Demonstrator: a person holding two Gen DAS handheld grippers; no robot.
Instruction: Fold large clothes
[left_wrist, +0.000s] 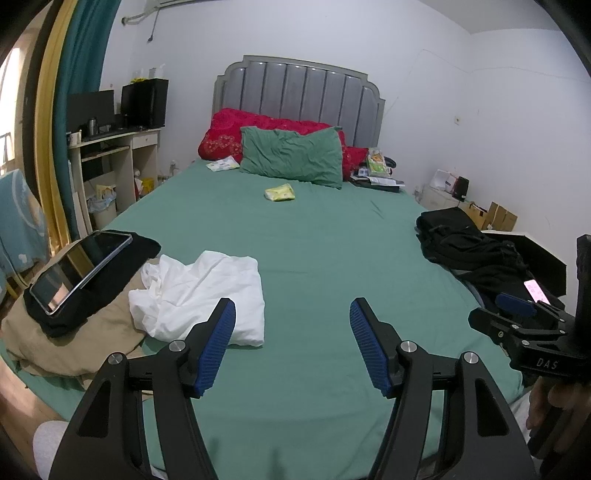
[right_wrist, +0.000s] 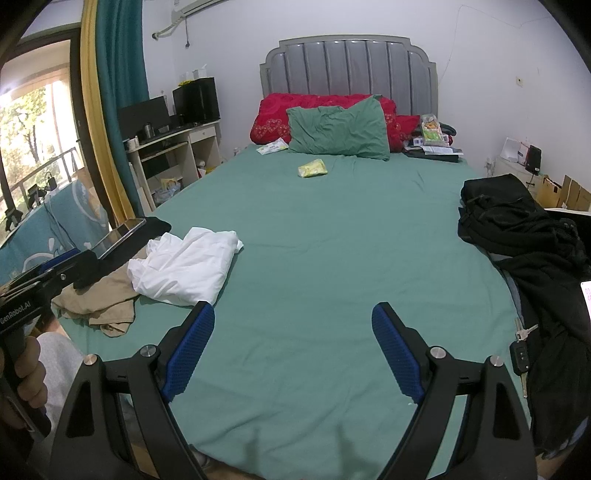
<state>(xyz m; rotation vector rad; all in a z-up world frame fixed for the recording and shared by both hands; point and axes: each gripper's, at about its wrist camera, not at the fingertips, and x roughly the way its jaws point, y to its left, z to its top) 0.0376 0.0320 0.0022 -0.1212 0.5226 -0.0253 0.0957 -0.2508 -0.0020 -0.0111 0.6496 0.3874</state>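
Observation:
A crumpled white garment (left_wrist: 201, 295) (right_wrist: 188, 269) lies on the left side of the green bed sheet (left_wrist: 325, 266) (right_wrist: 314, 258). Under and beside it lies a beige garment (left_wrist: 74, 332) (right_wrist: 99, 299), and a black garment (left_wrist: 110, 280) (right_wrist: 155, 225) lies on that. A pile of black clothes (left_wrist: 469, 247) (right_wrist: 524, 236) lies at the bed's right edge. My left gripper (left_wrist: 291, 321) is open and empty, hovering over the sheet just right of the white garment. My right gripper (right_wrist: 291, 321) is open and empty over the bare sheet; it also shows in the left wrist view (left_wrist: 517, 317).
A tablet (left_wrist: 79, 271) rests on the black garment at left. A green pillow (left_wrist: 293, 157), a red quilt (left_wrist: 236, 129) and a yellow packet (left_wrist: 280, 192) lie near the headboard. Keys (right_wrist: 521, 354) lie by the black pile. A desk (left_wrist: 110, 155) stands at left.

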